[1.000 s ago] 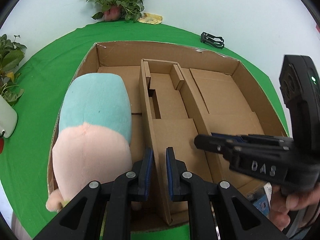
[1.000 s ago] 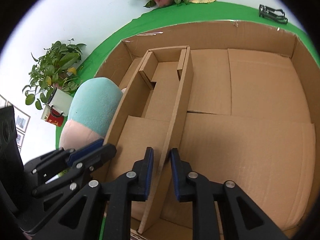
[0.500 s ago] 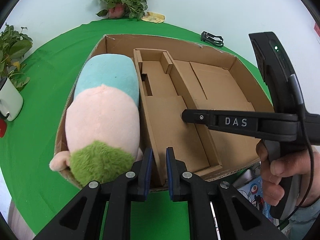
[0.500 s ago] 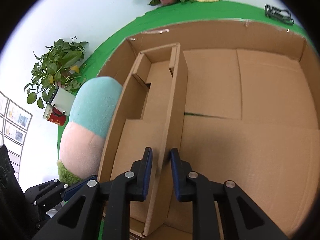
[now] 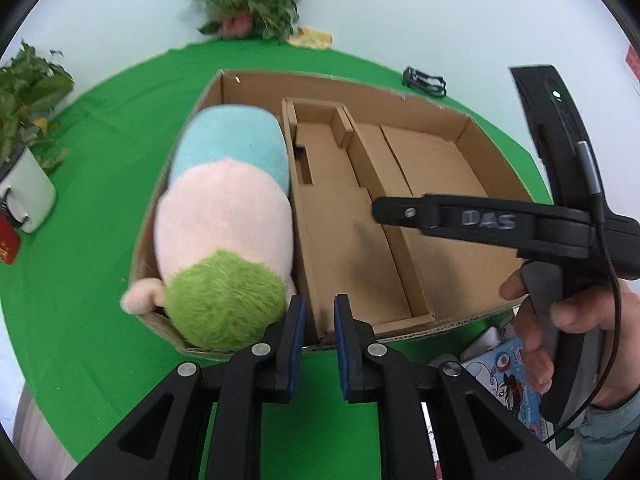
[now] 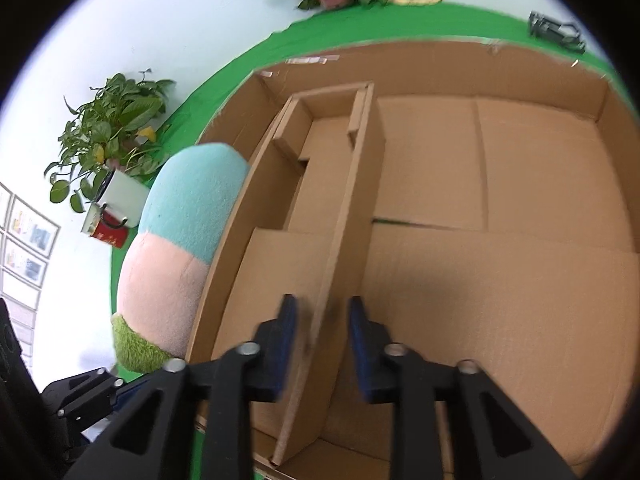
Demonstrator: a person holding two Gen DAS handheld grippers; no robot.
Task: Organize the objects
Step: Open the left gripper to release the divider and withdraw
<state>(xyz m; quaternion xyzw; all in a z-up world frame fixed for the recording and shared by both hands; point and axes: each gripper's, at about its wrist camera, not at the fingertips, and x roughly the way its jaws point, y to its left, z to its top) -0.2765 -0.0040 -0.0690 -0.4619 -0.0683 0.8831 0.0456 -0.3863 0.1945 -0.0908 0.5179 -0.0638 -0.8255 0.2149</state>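
Cardboard box (image 5: 472,128) sat on the green-covered table (image 5: 92,128); all positions below are taken from the box.

Plush toy (image 5: 226,216) lay lengthwise in the box's left compartment, filling it: teal end toward the far wall, pink middle, green fuzzy end at the near wall, one pink limb over the near left corner. Same toy seen in the right wrist view (image 6: 180,248), left of the divider.

Left hand-held gripper (image 5: 319,322) hovered at the box's near wall, fingers slightly apart and holding nothing, straddling the near end of the divider (image 5: 304,240). Toy's green end lay just beside its left finger; contact could not be told.

Right hand-held gripper (image 6: 322,334) was over the box interior, fingers apart and empty, either side of the second divider wall (image 6: 344,220). In the left wrist view it (image 5: 378,210) reached in from the box's right.

Narrow middle compartment (image 5: 344,248) and wide right compartment (image 6: 500,280) showed only cardboard floor.

Black clip-like item (image 5: 424,80) lay on the table beyond the box's far right corner. Potted plant (image 5: 248,4) stood beyond the far wall.
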